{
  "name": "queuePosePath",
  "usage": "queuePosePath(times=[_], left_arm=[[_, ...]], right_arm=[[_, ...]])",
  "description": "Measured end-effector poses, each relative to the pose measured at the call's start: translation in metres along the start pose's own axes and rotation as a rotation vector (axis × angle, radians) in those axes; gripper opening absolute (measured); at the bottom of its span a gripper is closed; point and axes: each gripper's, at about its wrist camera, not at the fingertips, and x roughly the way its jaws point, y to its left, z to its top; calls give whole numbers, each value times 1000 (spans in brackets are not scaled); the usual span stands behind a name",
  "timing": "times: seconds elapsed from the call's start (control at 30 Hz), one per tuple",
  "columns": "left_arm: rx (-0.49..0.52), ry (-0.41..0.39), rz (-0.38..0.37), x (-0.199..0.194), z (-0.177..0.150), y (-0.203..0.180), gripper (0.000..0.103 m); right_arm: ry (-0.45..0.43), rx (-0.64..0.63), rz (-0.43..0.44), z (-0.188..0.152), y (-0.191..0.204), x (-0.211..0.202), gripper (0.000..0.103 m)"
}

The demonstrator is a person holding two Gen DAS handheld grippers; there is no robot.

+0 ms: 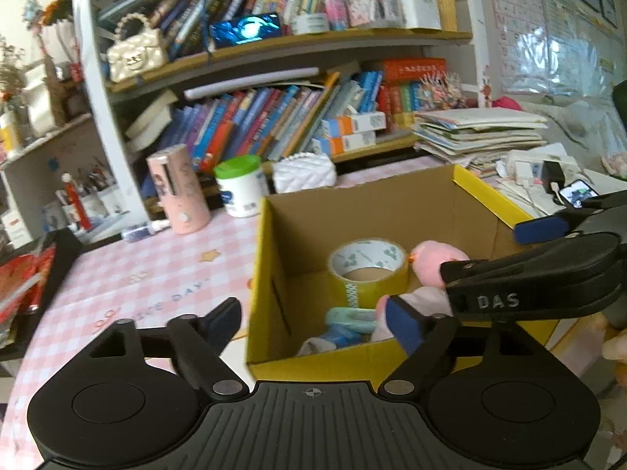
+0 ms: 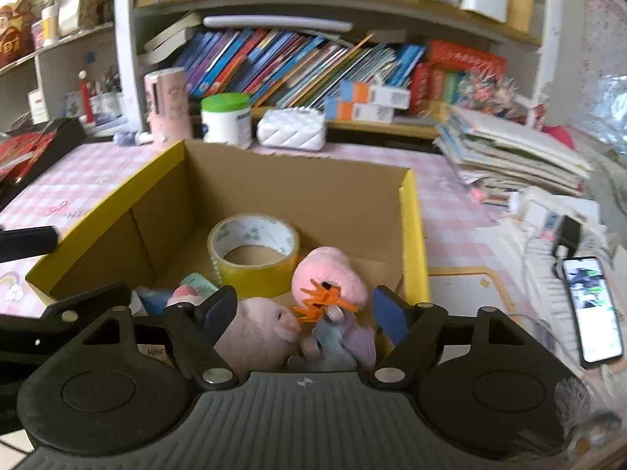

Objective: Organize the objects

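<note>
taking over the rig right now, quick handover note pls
Left claw: open, empty, at the box's near left corner.
Right claw: open, over the plush toys at the near end of the box; pads not pressing on them.
In the box: tape roll, pink plush, pale pink plush, a grey-purple toy, some small blue and mint items.
Done: those are in the box.
Left: pink tube, green-lid jar and white quilted case stand on the table behind the box; whether they belong to the job is unclear.
</note>
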Motion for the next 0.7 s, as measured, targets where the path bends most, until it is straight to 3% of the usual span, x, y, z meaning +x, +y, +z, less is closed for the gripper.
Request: queuePosePath(times=[0.17, 0.33, 0.7], left_arm=[[-20, 5, 40, -17, -7, 6, 97], [-18, 30, 49, -31, -21, 11, 97], [-50, 41, 50, -67, -47, 35, 97]], right_arm=[[-41, 59, -24, -2, 6, -22, 83], [-61, 95, -23, -7, 24, -45, 86], [-54, 51, -40, -33, 83, -74, 101]])
